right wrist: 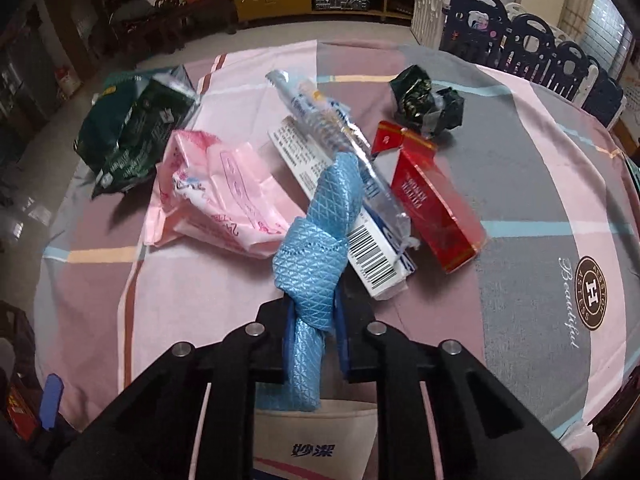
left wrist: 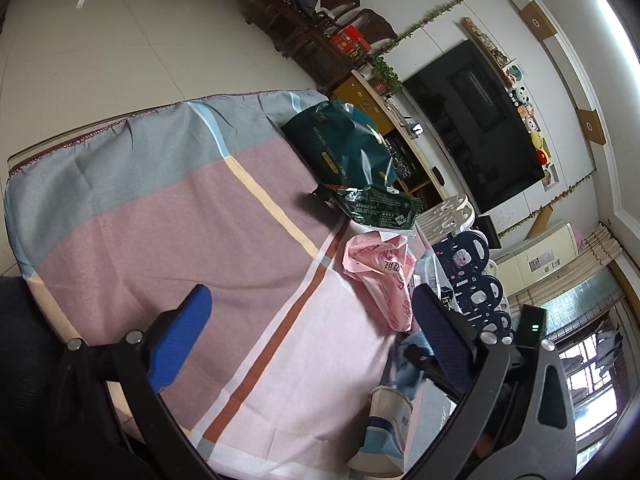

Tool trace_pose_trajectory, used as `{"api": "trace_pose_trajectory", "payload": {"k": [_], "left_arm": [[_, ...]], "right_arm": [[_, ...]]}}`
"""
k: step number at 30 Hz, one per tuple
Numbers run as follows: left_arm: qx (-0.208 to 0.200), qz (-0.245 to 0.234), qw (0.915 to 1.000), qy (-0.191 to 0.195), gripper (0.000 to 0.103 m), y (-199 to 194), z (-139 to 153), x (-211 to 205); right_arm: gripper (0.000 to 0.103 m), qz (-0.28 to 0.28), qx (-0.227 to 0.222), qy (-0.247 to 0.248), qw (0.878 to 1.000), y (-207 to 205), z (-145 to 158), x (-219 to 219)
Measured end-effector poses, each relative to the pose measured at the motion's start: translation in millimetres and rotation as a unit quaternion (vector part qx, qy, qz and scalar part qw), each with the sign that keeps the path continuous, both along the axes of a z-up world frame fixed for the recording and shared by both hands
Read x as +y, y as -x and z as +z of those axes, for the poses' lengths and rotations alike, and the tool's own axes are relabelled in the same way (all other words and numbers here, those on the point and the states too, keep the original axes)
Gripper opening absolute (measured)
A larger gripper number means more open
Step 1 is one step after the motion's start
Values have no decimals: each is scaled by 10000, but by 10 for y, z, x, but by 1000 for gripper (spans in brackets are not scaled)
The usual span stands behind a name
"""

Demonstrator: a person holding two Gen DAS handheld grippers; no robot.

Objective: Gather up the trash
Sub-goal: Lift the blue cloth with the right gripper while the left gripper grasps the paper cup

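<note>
Right tongs (right wrist: 316, 344): clamped on a blue cloth (right wrist: 316, 248) standing up between the pads, over a paper sleeve (right wrist: 316, 440). Left tongs (left wrist: 308, 320): apart, empty, above the worktop (left wrist: 160, 220). Beyond: white box (right wrist: 360, 248), red pack (right wrist: 432, 200), pink bag (right wrist: 216, 196), green bags (right wrist: 132, 132), dark wad (right wrist: 424, 100).

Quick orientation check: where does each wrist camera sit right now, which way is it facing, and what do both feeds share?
Left wrist: on the left gripper, jaws open, looking across the checked tablecloth toward a television; both blue fingers show.
Right wrist: on the right gripper, tilted steeply down at the litter, shut on a blue roll.
Shared: pink bag, green wrapper, tablecloth.
</note>
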State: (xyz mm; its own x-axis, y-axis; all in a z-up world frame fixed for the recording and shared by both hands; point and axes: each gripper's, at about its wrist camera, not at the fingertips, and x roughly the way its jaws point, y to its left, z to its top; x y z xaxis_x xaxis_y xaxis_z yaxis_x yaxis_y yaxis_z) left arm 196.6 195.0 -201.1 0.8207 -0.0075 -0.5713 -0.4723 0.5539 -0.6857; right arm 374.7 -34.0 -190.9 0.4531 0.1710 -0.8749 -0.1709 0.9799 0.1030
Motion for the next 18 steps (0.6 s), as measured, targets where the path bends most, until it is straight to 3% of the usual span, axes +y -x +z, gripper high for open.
{"api": "trace_pose_trajectory", "payload": {"k": [9, 13, 15, 18], "left_arm": [[57, -196, 9996, -169, 100, -68, 24, -41], [175, -816, 9957, -394, 100, -214, 49, -190], [215, -1256, 9893, -710, 100, -298, 100, -348], [324, -1962, 9741, -1079, 100, -426, 129, -595]], "right_arm": [[18, -373, -742, -1171, 9896, 297, 613, -499], [18, -586, -776, -1488, 9841, 474, 729, -804], [18, -750, -775, -1402, 9842, 574, 742, -954], [18, -992, -780, -814, 9887, 713, 709, -1131]]}}
